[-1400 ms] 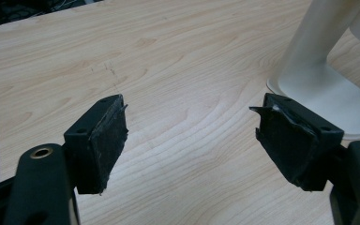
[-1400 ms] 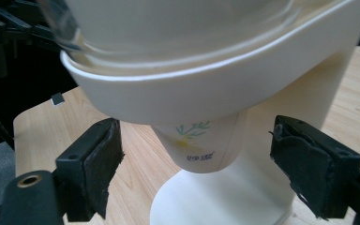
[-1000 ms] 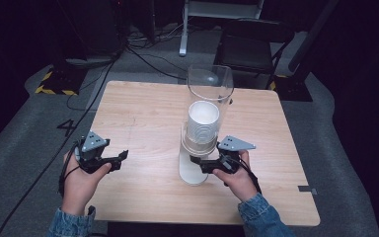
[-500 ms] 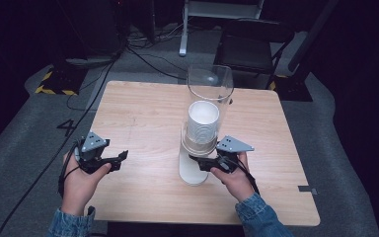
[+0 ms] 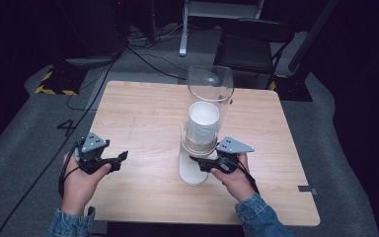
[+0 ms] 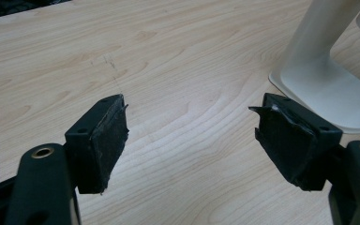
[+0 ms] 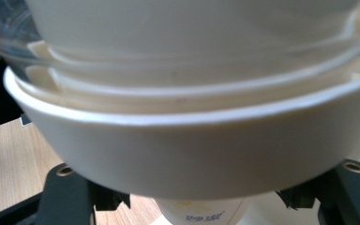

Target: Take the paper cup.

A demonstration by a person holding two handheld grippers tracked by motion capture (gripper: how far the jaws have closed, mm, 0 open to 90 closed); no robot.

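Change over the last second: next to none. Finds the right gripper (image 5: 198, 163) in the same spot under the cup dispenser (image 5: 192, 173), shifted at most a touch nearer the white stand (image 6: 323, 79). Finds the left gripper (image 5: 120, 160) just as unmoved, low over the near left part of the table (image 5: 143, 113), well apart from the dispenser.

In the right gripper view, looks up at the white collar (image 7: 187, 150) with the lowest cup (image 7: 201, 213) poking out beneath it. Shows the two black jaws spread wide, one on either side of that cup, with a gap on each side and nothing gripped yet. Leaves the pads partly hidden behind the collar, so cannot rule out a light brush.

In the left gripper view, shows the left gripper (image 6: 190, 136) spread wide over bare wood and holding nothing, with the stand's base off to one side.

Keeps the stack of cups (image 5: 203, 118) inside the clear tube (image 5: 209, 86), upright near the middle of the table.

Reads, as a judgement, as a pause at the grasp point: approach finished, closing not yet begun. Calls next for a squeeze on the cup's wall just under the collar, then a straight downward pull. Risks crushing the thin wall or dragging two cups at once.
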